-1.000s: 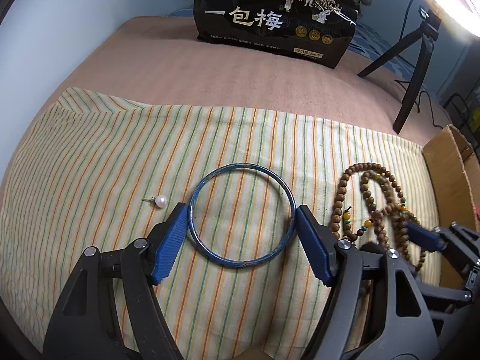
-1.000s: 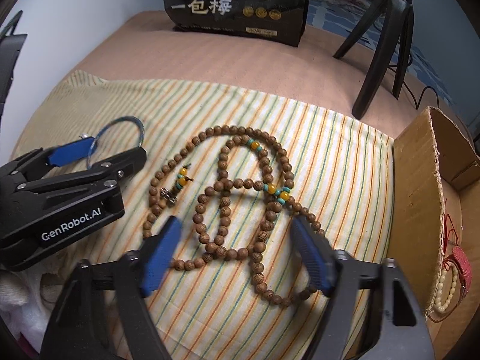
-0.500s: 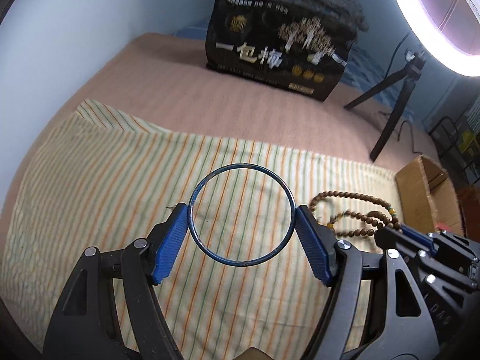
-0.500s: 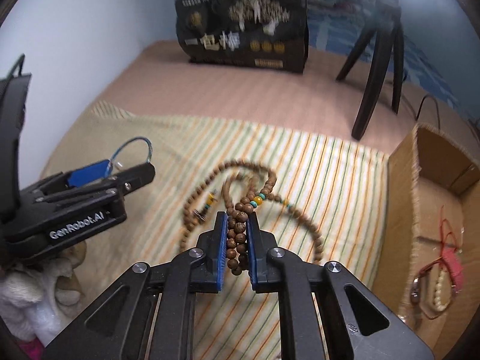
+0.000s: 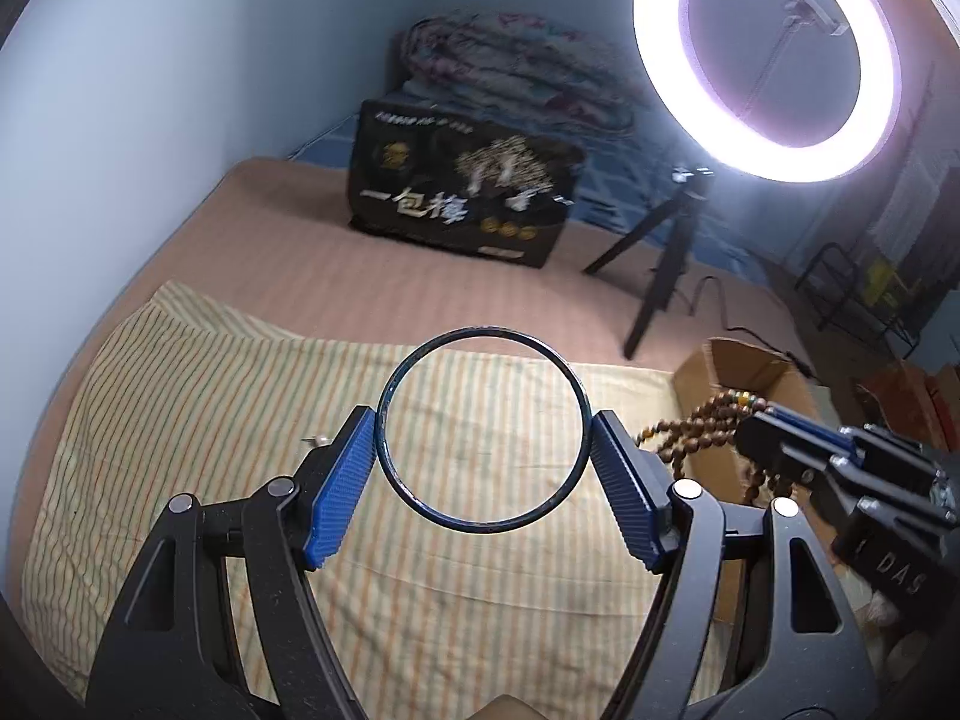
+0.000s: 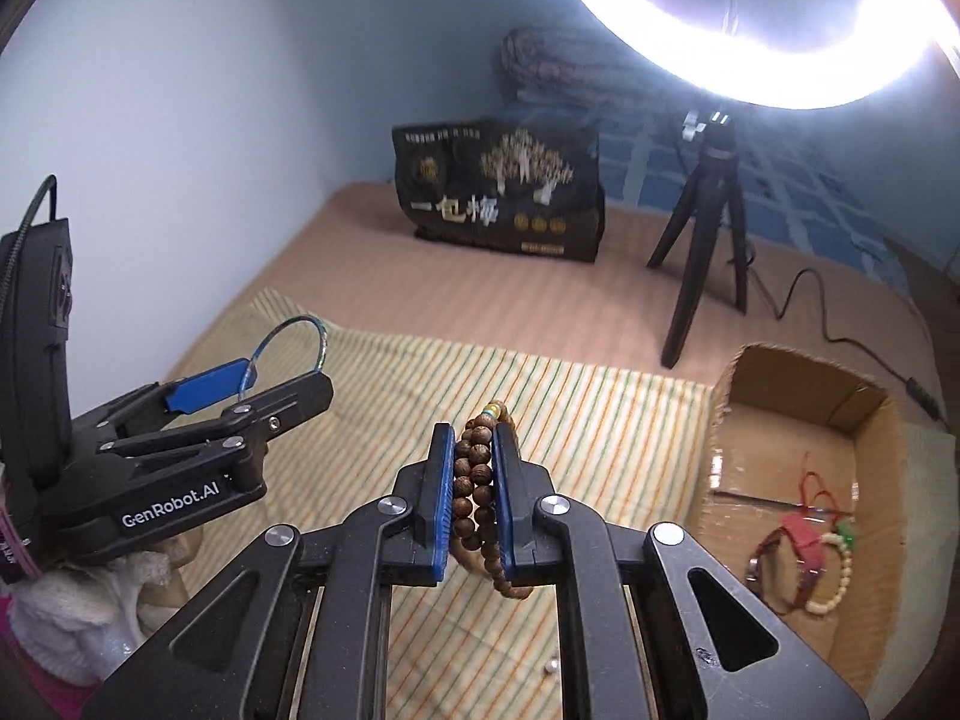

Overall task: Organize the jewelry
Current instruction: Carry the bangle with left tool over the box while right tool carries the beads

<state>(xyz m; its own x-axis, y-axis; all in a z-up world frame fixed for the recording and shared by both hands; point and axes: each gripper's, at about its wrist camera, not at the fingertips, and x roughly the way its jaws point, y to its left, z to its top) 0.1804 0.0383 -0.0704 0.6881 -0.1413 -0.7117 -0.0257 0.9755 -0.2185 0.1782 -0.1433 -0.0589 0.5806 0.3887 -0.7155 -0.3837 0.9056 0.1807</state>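
**Both grippers loaded, cardboard box next**

On the far left of the striped cloth (image 5: 180, 396) a small pearl earring (image 5: 317, 439) lies untouched, just beside the left gripper (image 5: 483, 468). That gripper stands wide, its blue pads pressing on either side of a thin blue bangle (image 5: 480, 429), which it holds clear of the cloth. To its right, the right gripper (image 6: 471, 480) is nearly closed, pinching a bunch of strands of the wooden bead necklace (image 6: 474, 480); the rest hangs below the jaws.

Further right sits the open cardboard box (image 6: 744, 384), already holding a red cord bracelet (image 6: 798, 534) and a pale bead bracelet (image 6: 837, 576).

The step in hand looks like the carry. The next move likely calls for bringing each piece over the box's rim and lowering it before releasing, with the dangling beads clearing the wall first.

Readable writing: "GenRobot.AI" on the left gripper's body; "DAS" on the right one's; "一包梅" on the black bag (image 6: 504, 192) at the back.
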